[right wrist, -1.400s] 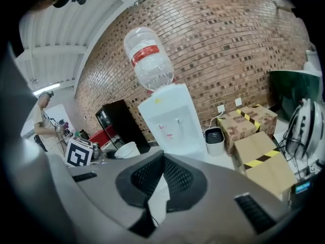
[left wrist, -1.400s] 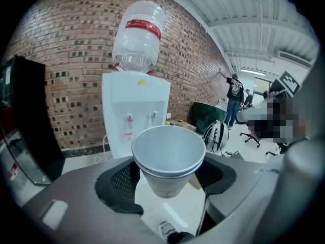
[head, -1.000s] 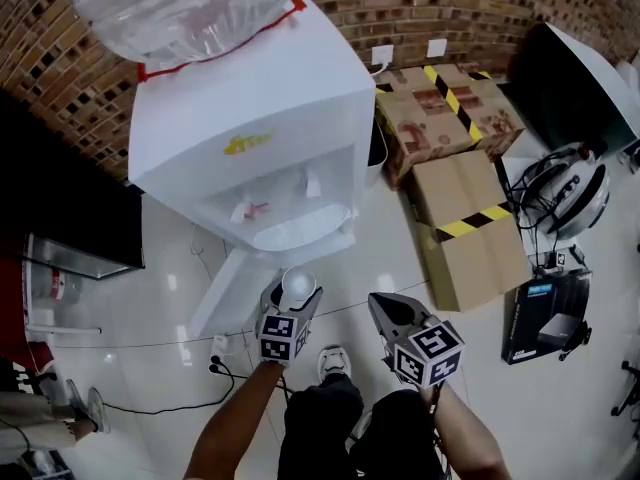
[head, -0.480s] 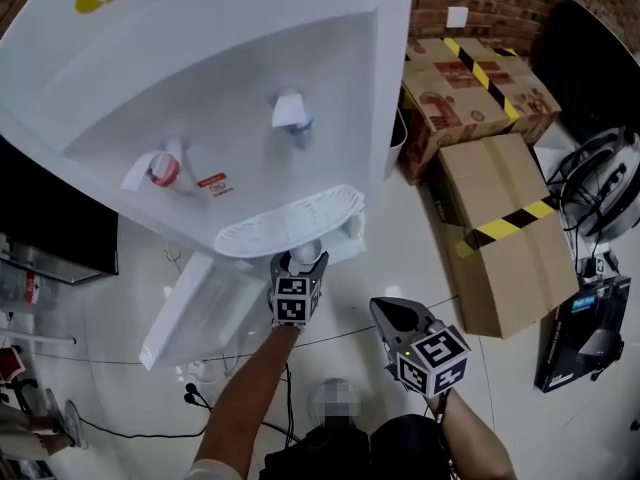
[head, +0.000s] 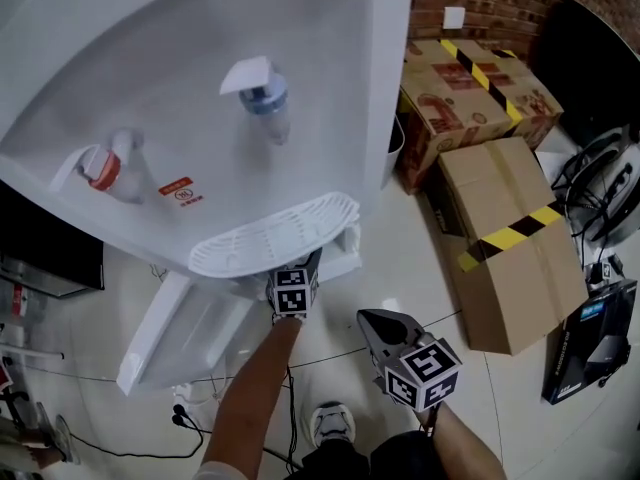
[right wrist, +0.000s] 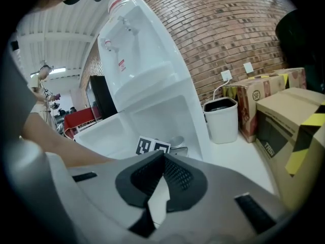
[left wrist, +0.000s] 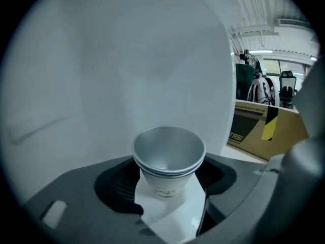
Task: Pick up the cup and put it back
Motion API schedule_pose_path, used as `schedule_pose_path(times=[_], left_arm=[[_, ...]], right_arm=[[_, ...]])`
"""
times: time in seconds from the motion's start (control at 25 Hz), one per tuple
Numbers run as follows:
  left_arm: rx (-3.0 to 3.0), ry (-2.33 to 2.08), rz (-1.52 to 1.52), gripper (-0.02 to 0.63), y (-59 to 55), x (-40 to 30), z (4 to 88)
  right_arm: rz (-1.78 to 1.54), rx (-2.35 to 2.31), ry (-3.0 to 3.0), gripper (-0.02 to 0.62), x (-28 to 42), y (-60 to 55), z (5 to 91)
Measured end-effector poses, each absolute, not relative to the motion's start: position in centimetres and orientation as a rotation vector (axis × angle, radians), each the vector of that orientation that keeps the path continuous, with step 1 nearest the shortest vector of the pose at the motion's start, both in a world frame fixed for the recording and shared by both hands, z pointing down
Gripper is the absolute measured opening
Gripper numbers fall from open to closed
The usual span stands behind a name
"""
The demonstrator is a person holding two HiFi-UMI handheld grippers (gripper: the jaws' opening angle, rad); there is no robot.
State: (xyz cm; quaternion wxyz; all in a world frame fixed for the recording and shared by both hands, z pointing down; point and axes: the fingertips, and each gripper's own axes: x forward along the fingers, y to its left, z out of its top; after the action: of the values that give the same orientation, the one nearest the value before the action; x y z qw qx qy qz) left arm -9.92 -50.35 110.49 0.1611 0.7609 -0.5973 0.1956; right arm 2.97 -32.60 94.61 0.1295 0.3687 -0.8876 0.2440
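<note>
Head view: the drip tray [head: 275, 245] hides the left gripper's [head: 300, 273] jaw tips and paper cup [left wrist: 169, 161]; the cup's print is illegible.

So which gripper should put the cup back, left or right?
Left. The left gripper holds the cup between its jaws, right by the water dispenser. The right gripper hangs back, shut and empty, so it would probably need a handover first.

Grey right tool [head: 371, 319], marker cube [head: 423, 373], white shoe [head: 333, 426]
</note>
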Motion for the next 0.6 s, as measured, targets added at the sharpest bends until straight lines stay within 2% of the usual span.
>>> schedule_pose_path(times=[0.4, 0.44, 0.48, 0.6], left_arm=[[2.162, -1.694, 0.556, 0.351, -51.3, -10.6, 111.7], [2.158, -1.675, 0.551, 0.394, -51.2, -10.5, 112.1], [2.154, -1.657, 0.537, 0.466, -51.2, -10.5, 112.3], [2.158, -1.623, 0.482, 0.527, -50.3, -10.2, 112.3]], right_arm=[[0.702, 1.140, -2.583, 0.011, 4.5, -33.6, 94.8], [0.700, 1.143, -2.583, 0.011, 4.5, -33.7, 94.8], [0.698, 1.147, -2.584, 0.011, 4.5, -33.7, 94.7], [0.695, 1.155, -2.582, 0.011, 4.5, -33.8, 94.8]])
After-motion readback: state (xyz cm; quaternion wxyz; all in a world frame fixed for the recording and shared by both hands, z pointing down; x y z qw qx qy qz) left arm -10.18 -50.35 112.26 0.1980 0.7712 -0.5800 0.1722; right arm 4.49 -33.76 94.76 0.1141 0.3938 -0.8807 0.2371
